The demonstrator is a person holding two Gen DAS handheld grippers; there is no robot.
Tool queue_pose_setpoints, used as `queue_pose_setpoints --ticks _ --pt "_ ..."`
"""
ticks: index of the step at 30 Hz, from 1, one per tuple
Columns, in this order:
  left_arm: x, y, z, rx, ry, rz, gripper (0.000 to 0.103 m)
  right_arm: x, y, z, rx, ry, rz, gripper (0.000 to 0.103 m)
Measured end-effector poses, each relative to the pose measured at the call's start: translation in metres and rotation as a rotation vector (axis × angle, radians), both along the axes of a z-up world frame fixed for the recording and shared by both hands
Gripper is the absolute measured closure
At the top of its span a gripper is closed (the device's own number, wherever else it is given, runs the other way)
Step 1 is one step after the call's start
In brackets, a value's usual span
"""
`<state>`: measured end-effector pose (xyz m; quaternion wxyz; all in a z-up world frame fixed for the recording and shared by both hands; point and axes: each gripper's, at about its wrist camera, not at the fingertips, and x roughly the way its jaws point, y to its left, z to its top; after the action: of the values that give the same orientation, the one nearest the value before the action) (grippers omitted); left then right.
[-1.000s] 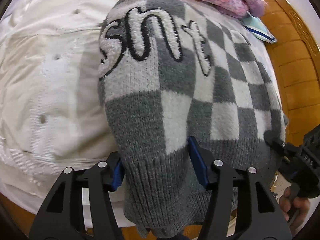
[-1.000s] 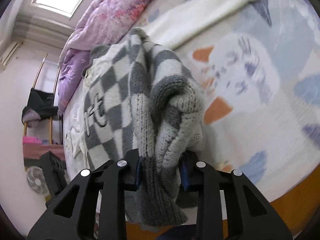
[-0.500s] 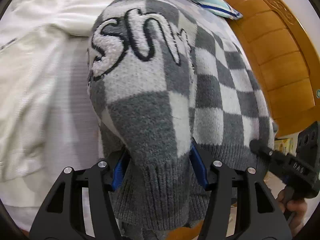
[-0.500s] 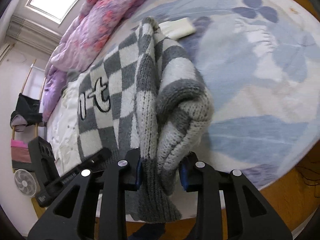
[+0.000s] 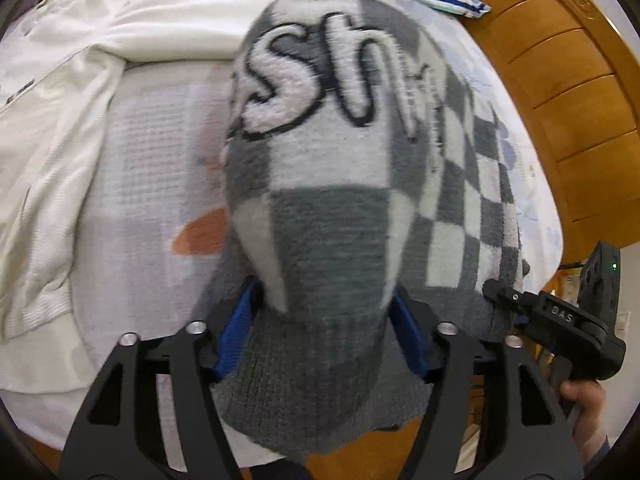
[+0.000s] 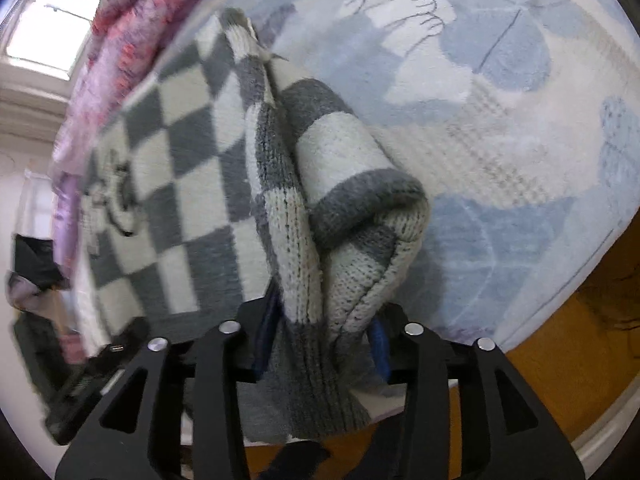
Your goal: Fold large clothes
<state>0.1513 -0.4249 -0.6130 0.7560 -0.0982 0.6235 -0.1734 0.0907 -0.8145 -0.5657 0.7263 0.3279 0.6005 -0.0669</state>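
Note:
A grey and white checkered knit sweater (image 5: 332, 216) with fuzzy white lettering hangs stretched between both grippers above the bed. My left gripper (image 5: 326, 324) is shut on the ribbed hem at one corner. My right gripper (image 6: 320, 336) is shut on the bunched hem at the other corner (image 6: 336, 240). The right gripper also shows in the left wrist view (image 5: 556, 316) at the lower right, clamped on the sweater's edge. The fingertips are buried in the knit.
A white garment (image 5: 52, 128) lies on the bed to the left. The bedsheet (image 6: 500, 128) has blue and orange prints. A wooden headboard (image 5: 560, 80) runs along the right. A pink and purple quilt (image 6: 132, 28) lies at the far side.
Both grippers have carried the sweater sideways across the bed, off the white garment and over the printed sheet. Both grips are unchanged.

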Motion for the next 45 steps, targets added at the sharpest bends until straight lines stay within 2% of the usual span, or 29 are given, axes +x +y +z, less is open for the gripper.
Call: queue_pose_setpoints --ticks 5,7,10,13,16,18,25,29,32,36,38,40,45 --pt "-0.015 0.005 -0.005 0.018 0.025 -0.008 0.029 0.006 0.004 -0.021 -0.08 0.049 0.035 0.048" --pt "-0.017 0.005 -0.005 0.019 0.031 -0.013 0.029 0.012 0.008 -0.021 -0.158 0.067 0.078 0.033" --pt "-0.024 0.013 0.003 0.031 0.03 -0.018 0.028 0.022 0.017 -0.013 -0.206 0.083 0.143 0.034" --pt "-0.03 0.023 0.016 0.047 0.028 -0.009 0.028 0.036 0.035 0.006 -0.301 0.111 0.227 0.034" --pt "-0.038 0.041 0.038 0.088 -0.002 0.008 0.025 0.046 0.058 0.039 -0.459 0.125 0.301 0.035" --pt "-0.043 0.05 0.053 0.102 -0.023 0.02 0.023 0.052 0.074 0.065 -0.489 0.092 0.324 0.035" --pt "-0.044 0.089 0.12 0.202 -0.096 0.12 0.013 0.068 0.145 0.157 -0.371 -0.08 0.422 0.035" --pt "-0.05 0.108 0.162 0.228 -0.122 0.176 0.011 0.085 0.178 0.198 -0.314 -0.146 0.45 0.035" --pt "-0.057 0.127 0.201 0.259 -0.185 0.211 0.009 0.088 0.206 0.23 -0.283 -0.192 0.48 0.033" --pt "-0.064 0.163 0.245 0.302 -0.239 0.256 0.009 0.08 0.251 0.272 -0.286 -0.254 0.522 0.024" --pt "-0.07 0.185 0.267 0.303 -0.261 0.285 0.005 0.071 0.274 0.291 -0.275 -0.287 0.54 0.021" --pt "-0.077 0.207 0.286 0.3 -0.283 0.316 0.005 0.061 0.297 0.308 -0.279 -0.307 0.552 0.019" --pt "-0.102 0.262 0.331 0.31 -0.353 0.323 0.005 0.029 0.351 0.346 -0.291 -0.353 0.534 0.017"
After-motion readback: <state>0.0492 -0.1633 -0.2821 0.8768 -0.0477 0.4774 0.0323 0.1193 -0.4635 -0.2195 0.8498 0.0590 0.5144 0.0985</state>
